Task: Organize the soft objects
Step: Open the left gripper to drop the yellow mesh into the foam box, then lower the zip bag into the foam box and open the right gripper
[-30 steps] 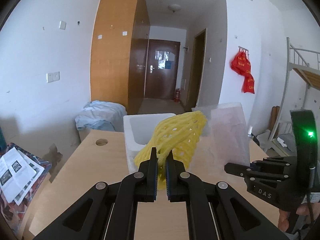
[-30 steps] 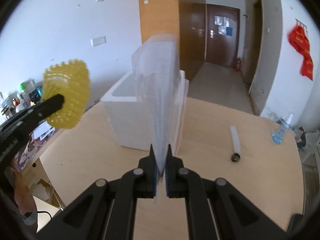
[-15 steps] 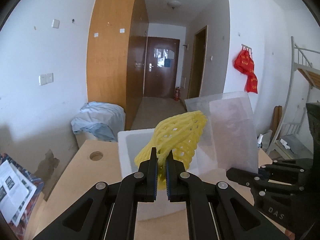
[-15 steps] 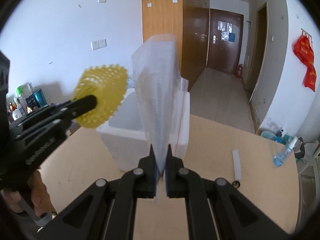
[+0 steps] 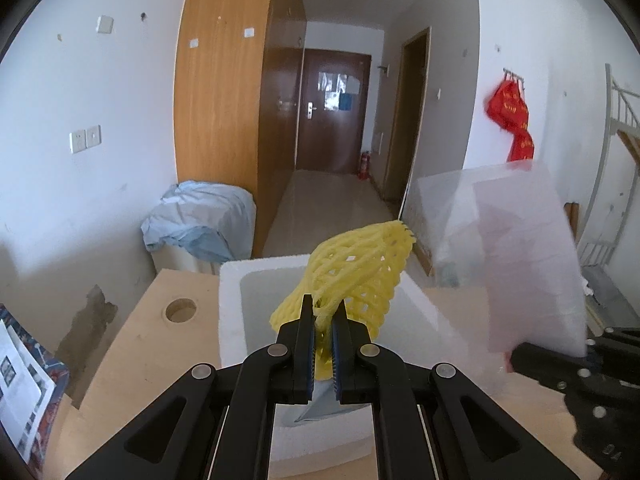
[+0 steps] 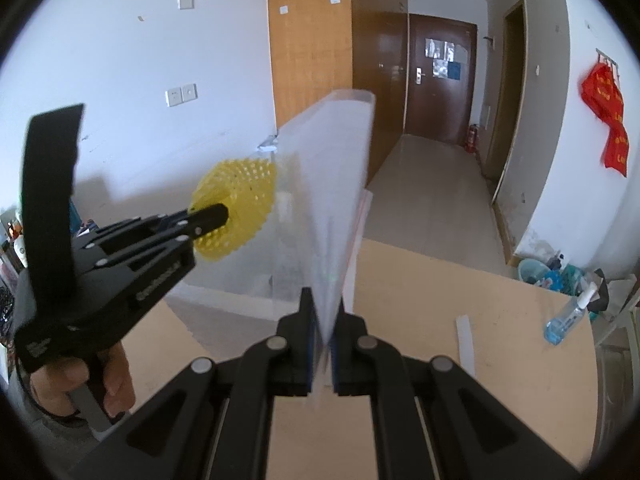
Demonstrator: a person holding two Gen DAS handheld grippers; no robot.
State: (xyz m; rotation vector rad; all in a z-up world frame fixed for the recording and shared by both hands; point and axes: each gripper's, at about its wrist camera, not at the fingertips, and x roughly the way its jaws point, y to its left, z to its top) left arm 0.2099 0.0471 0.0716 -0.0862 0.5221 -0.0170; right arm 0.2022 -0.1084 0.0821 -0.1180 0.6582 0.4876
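My left gripper (image 5: 323, 312) is shut on a yellow foam fruit net (image 5: 356, 272) and holds it over the open white foam box (image 5: 230, 312). The net also shows in the right wrist view (image 6: 240, 200), with the left gripper (image 6: 218, 212) at the left. My right gripper (image 6: 323, 312) is shut on a translucent white foam sheet (image 6: 332, 208), held upright edge-on just right of the box. The sheet shows in the left wrist view (image 5: 520, 260) beside the net, with the right gripper (image 5: 516, 354) below it.
The box stands on a light wooden table (image 6: 500, 340) with a round cable hole (image 5: 181, 310). A white strip (image 6: 466, 340) and a blue bottle (image 6: 568, 316) are at the table's right. Magazines (image 5: 20, 384) lie at the left edge.
Both grippers have moved forward and up toward the box. The yellow net now hangs over the box opening, and the sheet has come closer beside it.
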